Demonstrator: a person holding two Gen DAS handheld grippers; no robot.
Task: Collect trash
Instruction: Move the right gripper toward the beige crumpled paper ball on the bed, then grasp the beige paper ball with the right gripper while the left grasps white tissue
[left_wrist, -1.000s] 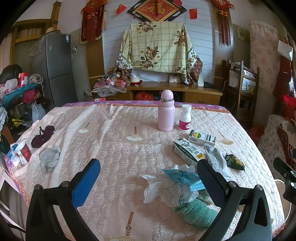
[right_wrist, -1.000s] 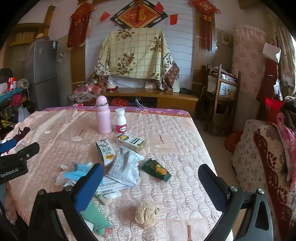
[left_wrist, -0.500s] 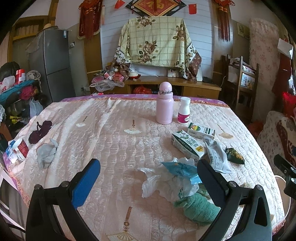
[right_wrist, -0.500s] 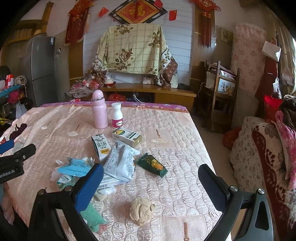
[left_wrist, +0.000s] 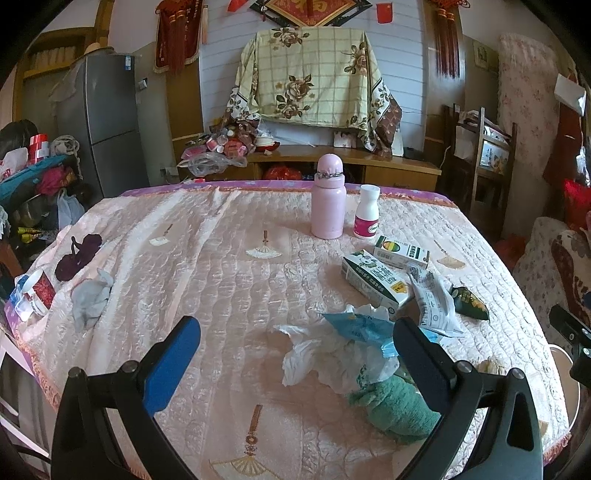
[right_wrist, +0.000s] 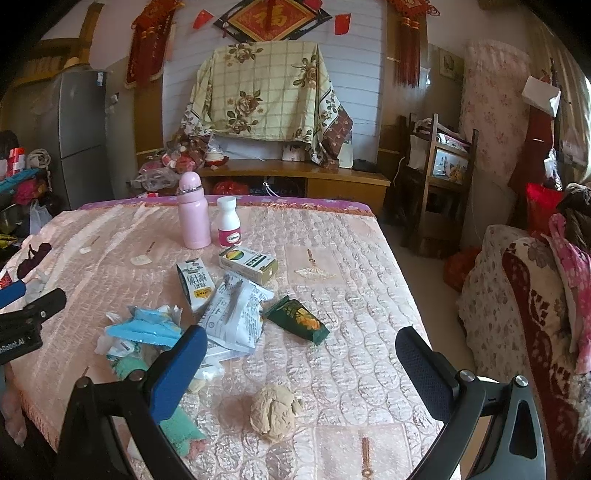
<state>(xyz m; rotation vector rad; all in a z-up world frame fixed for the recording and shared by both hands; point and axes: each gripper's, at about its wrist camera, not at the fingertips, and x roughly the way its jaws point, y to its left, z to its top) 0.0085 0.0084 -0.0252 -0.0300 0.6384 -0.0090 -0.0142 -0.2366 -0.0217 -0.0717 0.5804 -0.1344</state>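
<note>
Trash sits heaped on the desk (left_wrist: 229, 280): a blue wrapper (left_wrist: 360, 326) over crumpled white tissue (left_wrist: 314, 354), a milk carton (left_wrist: 373, 278), a dark green packet (right_wrist: 297, 321) and a tan paper ball (right_wrist: 273, 411). The left tool (left_wrist: 295, 354) hovers low over the near edge, released, fingers wide around the tissue. The right tool (right_wrist: 295, 360) hangs level beside it, also spread wide, above the tan ball, gripping nothing

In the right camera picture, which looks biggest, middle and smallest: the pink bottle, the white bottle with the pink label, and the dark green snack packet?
1. Pink bottle.
2 and 3. Dark green snack packet and white bottle with pink label look about alike; the packet lies nearer the camera, so I can't rank them.
</note>
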